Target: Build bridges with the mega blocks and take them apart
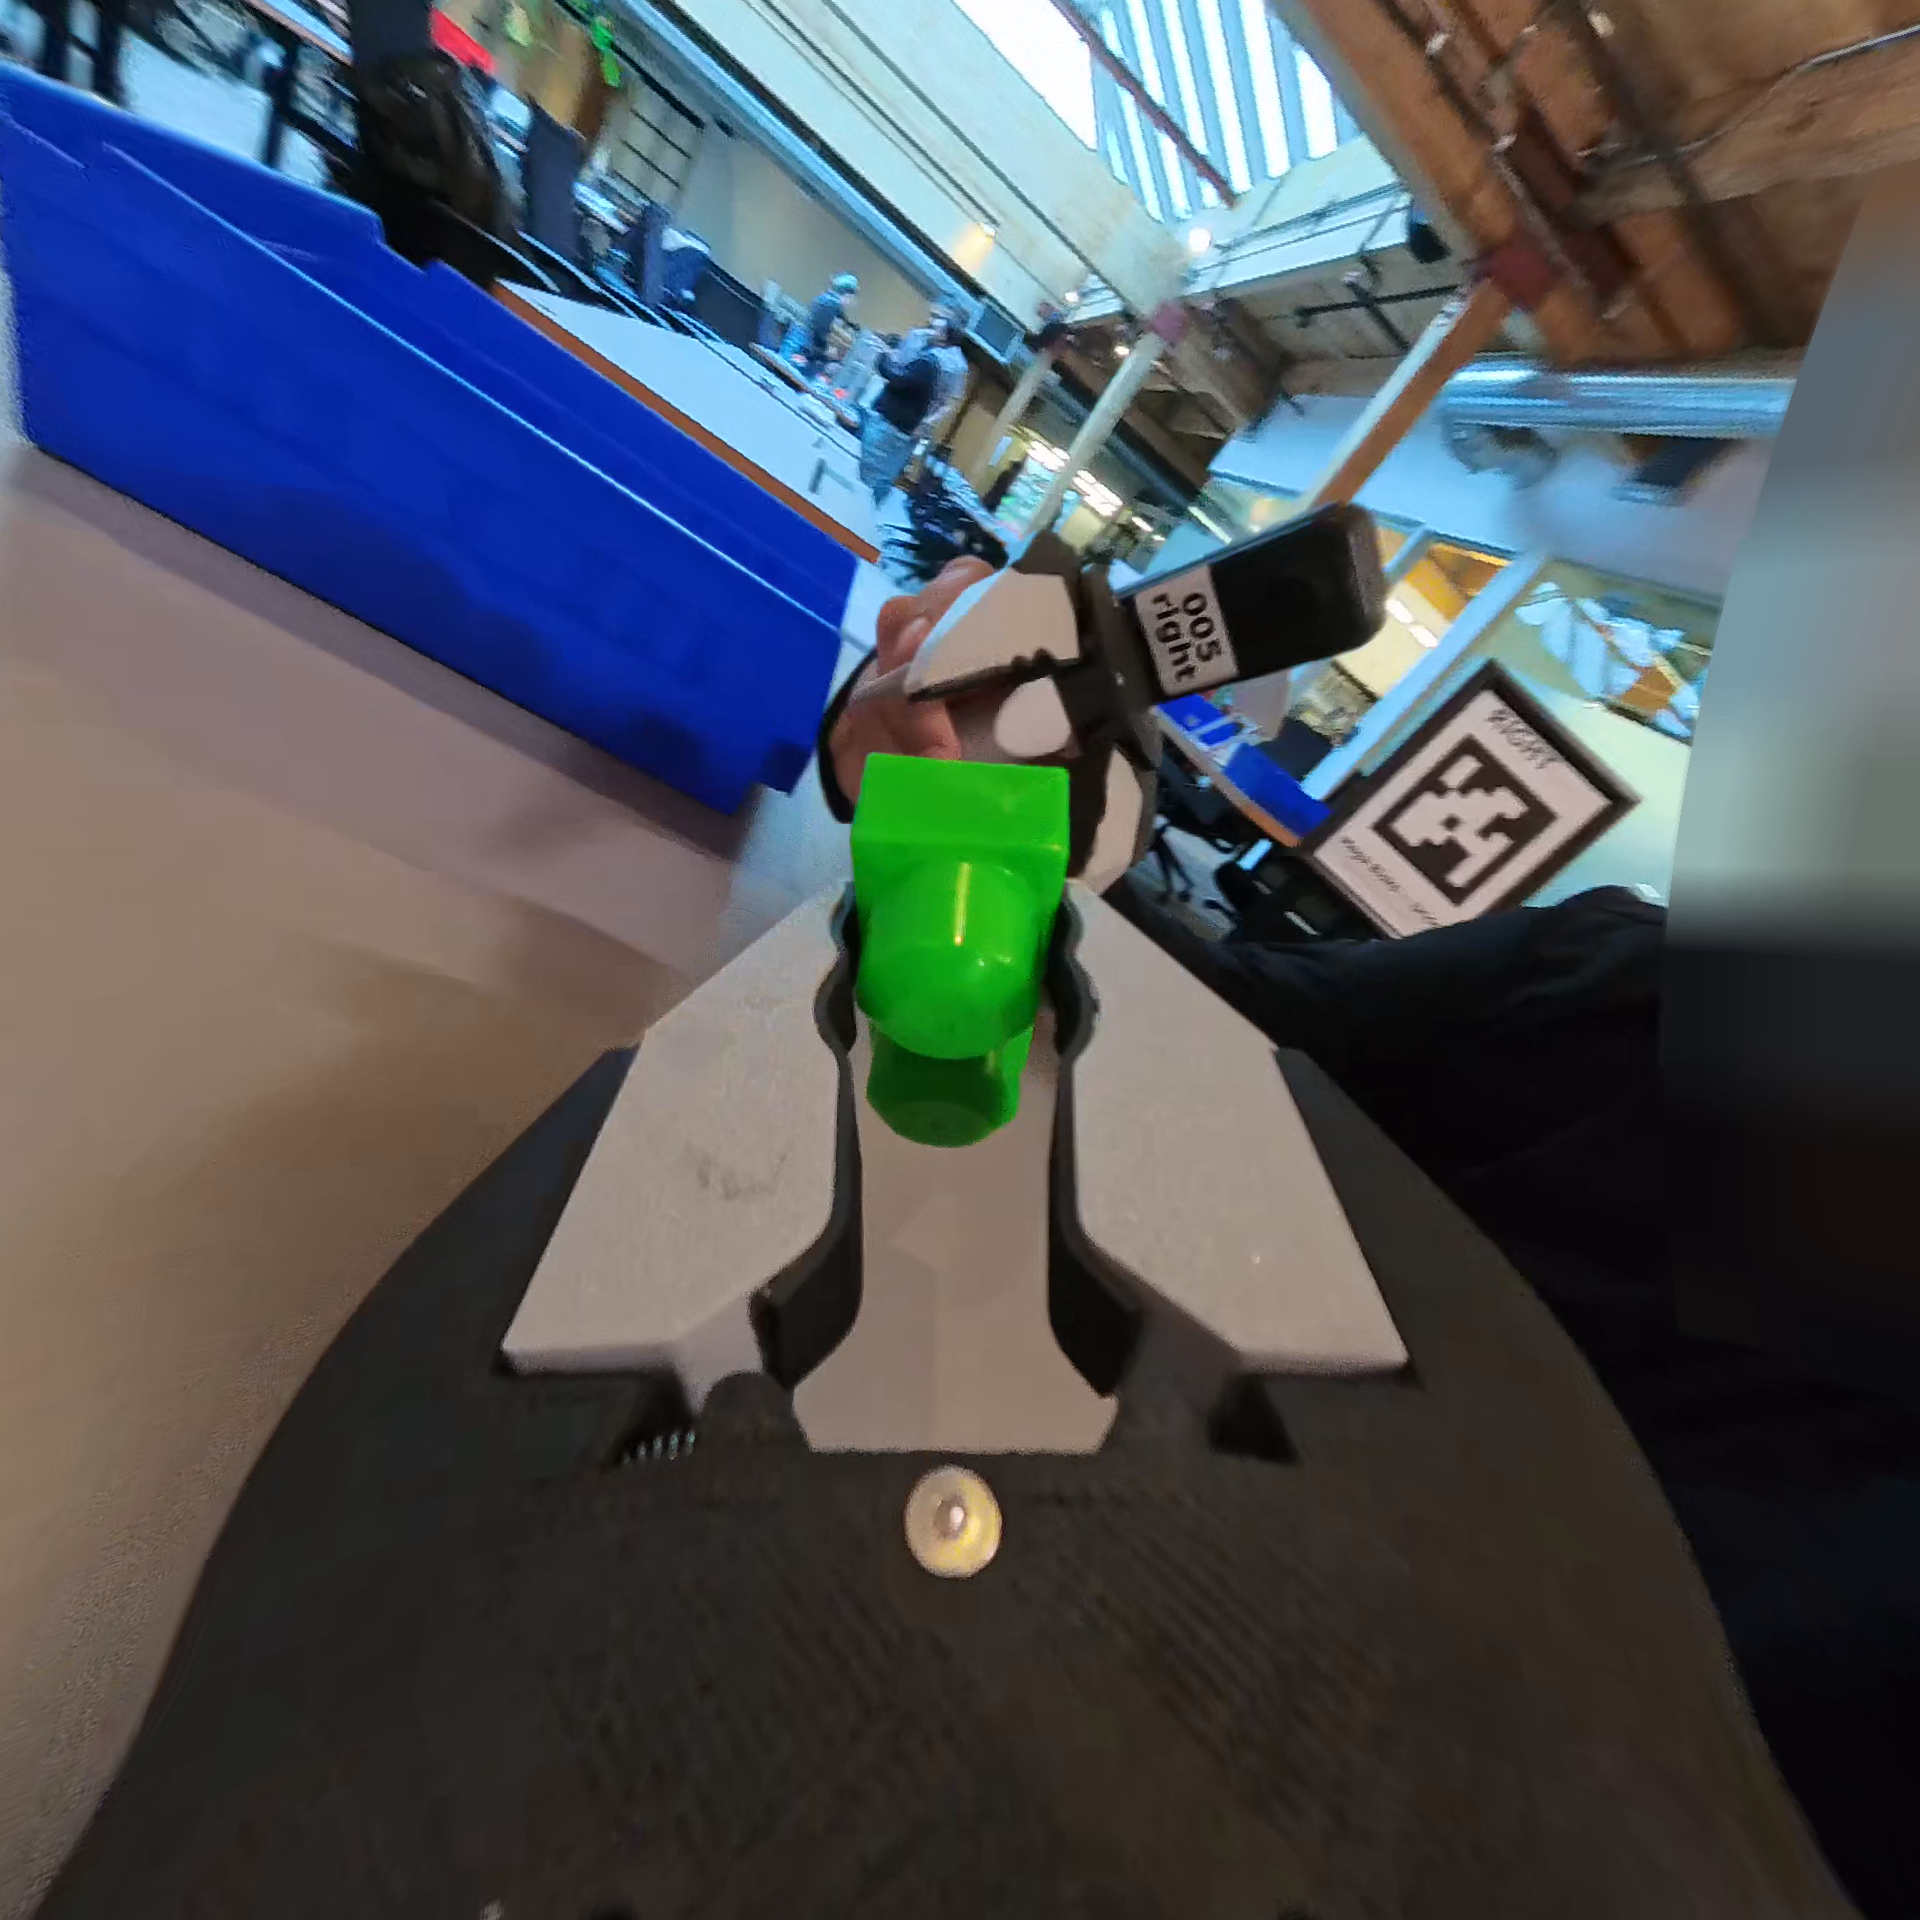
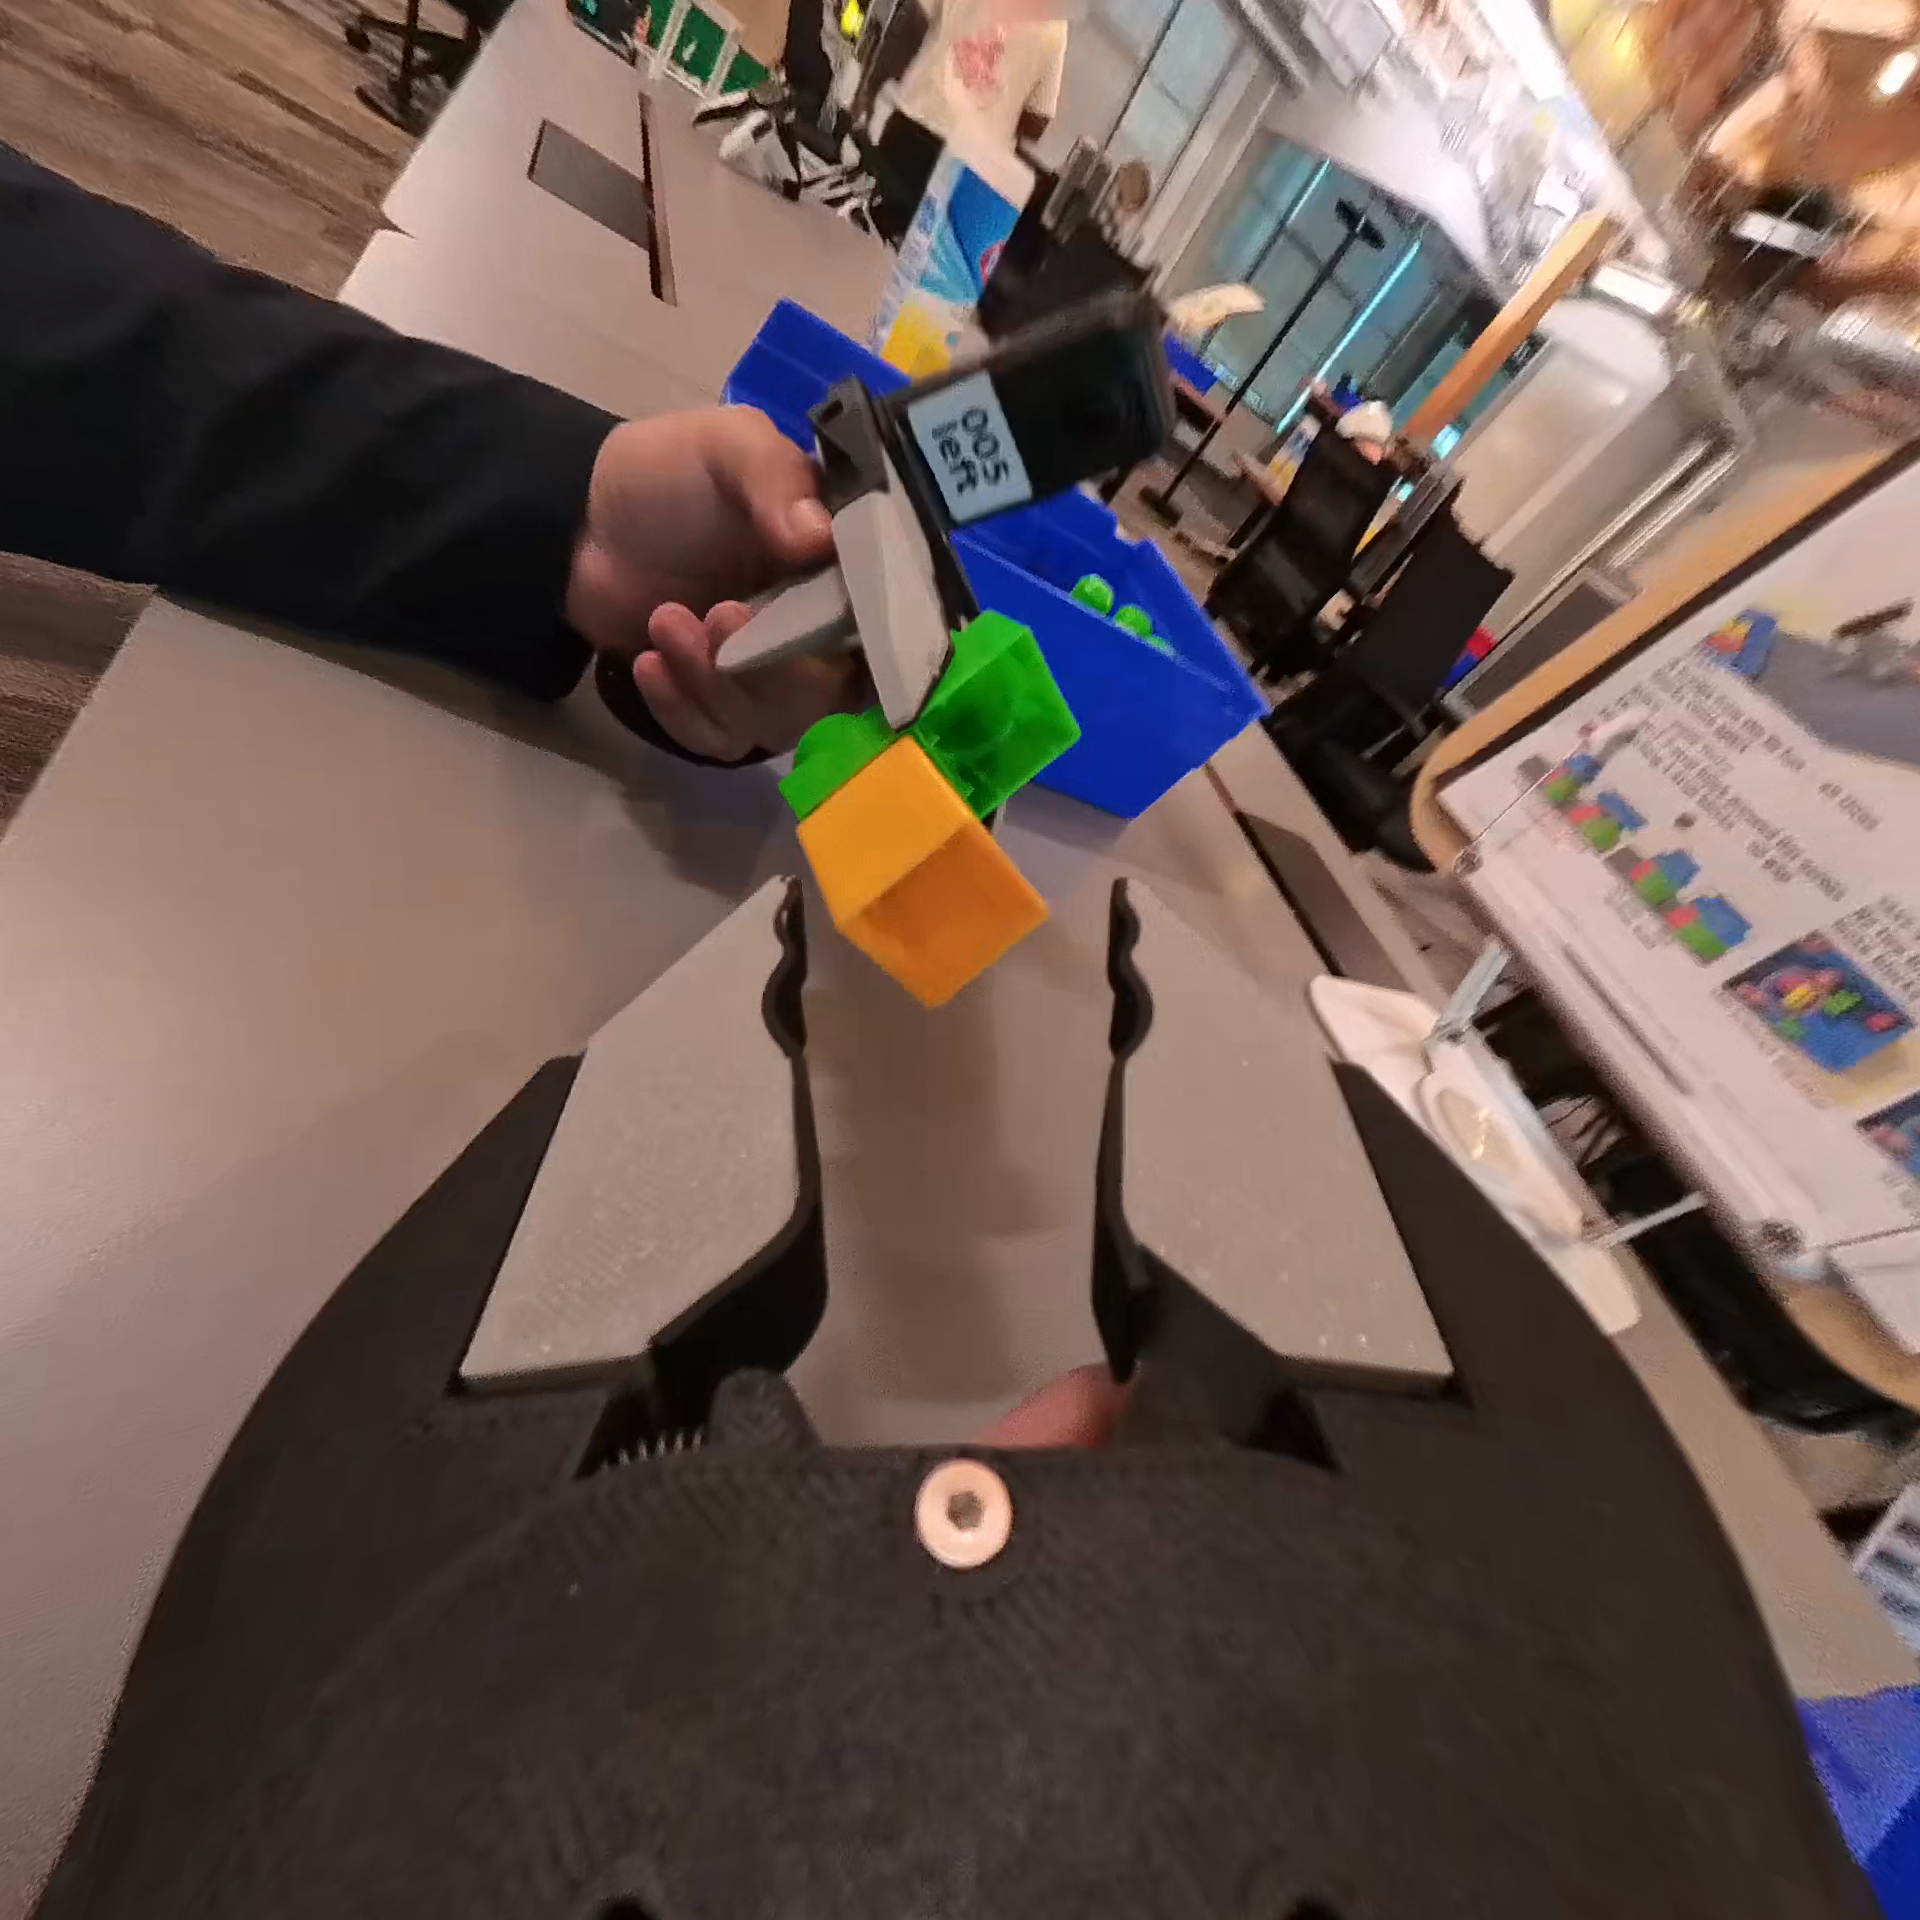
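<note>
A: We begin with the grey table (image 2: 312,935), bare and open on our near side, its far edge running past the blue bin (image 2: 1122,707). The instruction board (image 2: 1714,831) stands along its right edge, covered in printed text and block pictures.

B: We also see a black-and-white marker sign (image 1: 1465,810), and each gripper's camera carries a small printed label.

A: Our left gripper (image 1: 956,966) is clamped on the green block (image 1: 961,831), both pads (image 1: 836,997) pressing its sides, held up above the table.

B: An orange block (image 2: 914,873) hangs attached under it. Our right gripper (image 2: 956,935) stands wide open with 2 bare fingers, the orange block just beyond its tips, untouched.
</note>
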Demonstrator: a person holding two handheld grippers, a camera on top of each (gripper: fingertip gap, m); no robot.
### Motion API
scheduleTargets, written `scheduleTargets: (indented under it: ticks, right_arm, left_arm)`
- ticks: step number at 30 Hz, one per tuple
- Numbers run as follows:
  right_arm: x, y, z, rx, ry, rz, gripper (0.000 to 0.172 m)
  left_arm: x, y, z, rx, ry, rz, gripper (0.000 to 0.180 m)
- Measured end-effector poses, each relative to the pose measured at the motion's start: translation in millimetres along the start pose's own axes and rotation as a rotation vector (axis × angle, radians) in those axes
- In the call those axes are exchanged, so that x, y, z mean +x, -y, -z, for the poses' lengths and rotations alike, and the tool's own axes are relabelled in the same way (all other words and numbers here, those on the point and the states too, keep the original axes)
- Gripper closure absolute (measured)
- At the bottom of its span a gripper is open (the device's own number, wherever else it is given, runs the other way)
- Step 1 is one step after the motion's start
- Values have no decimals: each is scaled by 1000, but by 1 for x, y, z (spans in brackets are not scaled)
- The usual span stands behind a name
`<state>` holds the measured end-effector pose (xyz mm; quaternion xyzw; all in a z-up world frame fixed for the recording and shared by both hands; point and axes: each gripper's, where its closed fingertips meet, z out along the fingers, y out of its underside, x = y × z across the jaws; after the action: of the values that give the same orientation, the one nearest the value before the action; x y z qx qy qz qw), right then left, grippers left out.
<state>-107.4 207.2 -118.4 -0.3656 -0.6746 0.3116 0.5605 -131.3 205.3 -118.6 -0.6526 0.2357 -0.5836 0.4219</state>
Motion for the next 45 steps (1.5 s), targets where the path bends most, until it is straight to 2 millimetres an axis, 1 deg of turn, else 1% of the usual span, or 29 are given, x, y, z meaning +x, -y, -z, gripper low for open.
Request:
scheduleTargets:
  ticks: [3, 5, 7, 9, 10, 11, 13, 16, 18, 23, 24, 25, 26, 28, 31, 35, 40, 43, 45]
  right_arm:
    - [-11, 5, -1, 17, 10, 83, 131]
    - [-12, 6, -3, 18, -6, 118, 140]
    - [-13, 6, -3, 26, -1, 121, 143]
    - [-14, 8, -1, 40, 16, 108, 157]
    - [-15, 9, 0, 47, 25, 100, 159]
    - [-15, 8, 1, 49, 30, 97, 158]
    - [-16, 8, 2, 48, 38, 93, 140]
    - [-22, 4, 4, 21, 97, 40, 128]
    - [-21, 2, 3, 11, 99, 27, 127]
    - [-22, -3, -4, -18, 62, 95, 124]
    - [-21, -4, -5, -26, 47, 114, 126]
    - [-20, -3, -5, -25, 32, 130, 132]
    - [-19, -1, -5, -10, 27, 135, 134]
    - [-17, 3, -4, 8, 21, 138, 134]
    - [-16, 0, -6, -17, 20, 148, 135]
    - [-10, 0, -9, -25, 59, -6, 137]
    - [-5, -5, -12, -13, 138, -254, 138]
    - [-3, 0, -8, 39, 202, -388, 139]
    - [4, 7, -2, 93, 197, -426, 139]
  left_arm:
    - [2, -4, -3, -17, -17, 3, 147]
    - [0, -5, -3, -22, 1, -5, 147]
    - [0, -6, -4, -31, 2, -3, 146]
    - [-1, -8, -6, -44, 9, -8, 146]
    - [-1, -9, -7, -48, 10, -10, 146]
    - [0, -9, -7, -48, 6, -5, 147]
    - [3, -7, -7, -33, -27, 26, 147]
    - [-1, -6, -3, -23, -6, 36, 147]
    - [0, -6, -4, -22, -21, 51, 147]
    - [5, -9, -6, -28, -75, 106, 147]
    - [5, -10, -6, -31, -79, 115, 147]
    - [6, -10, -7, -34, -86, 123, 147]
    - [8, -9, -7, -28, -96, 122, 147]
    - [10, -6, -7, -16, -99, 102, 147]
    - [8, -4, -5, -9, -78, 91, 147]
    - [8, 2, -4, 8, -24, -6, 147]
    - [6, 6, -1, -1, 67, -147, 147]
    - [16, 13, 1, 26, 80, -259, 147]
    - [23, 20, 7, 61, 56, -262, 147]
